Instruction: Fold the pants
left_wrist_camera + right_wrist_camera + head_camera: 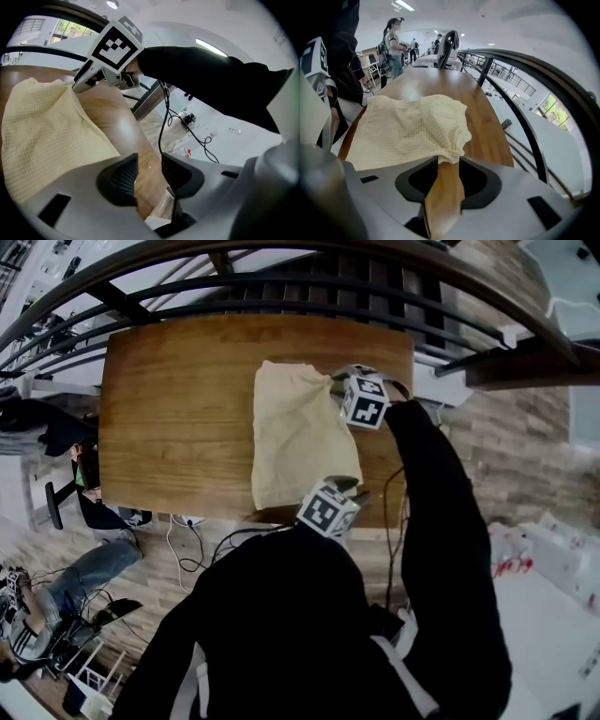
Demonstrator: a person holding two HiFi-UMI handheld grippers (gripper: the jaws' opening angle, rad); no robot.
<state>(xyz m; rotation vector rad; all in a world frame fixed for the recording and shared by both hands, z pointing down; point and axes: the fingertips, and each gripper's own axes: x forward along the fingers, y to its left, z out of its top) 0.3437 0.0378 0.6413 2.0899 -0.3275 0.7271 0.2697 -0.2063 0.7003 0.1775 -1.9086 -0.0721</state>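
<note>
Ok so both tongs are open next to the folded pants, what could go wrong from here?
1. The right tongs stand open with the frilly corner of the pants right at their tips. Pulling away carelessly could catch it and spoil the fold.
2. The pants' near end lies close to the table edge, beside the open left tongs. A bump there might slide them off.
</note>
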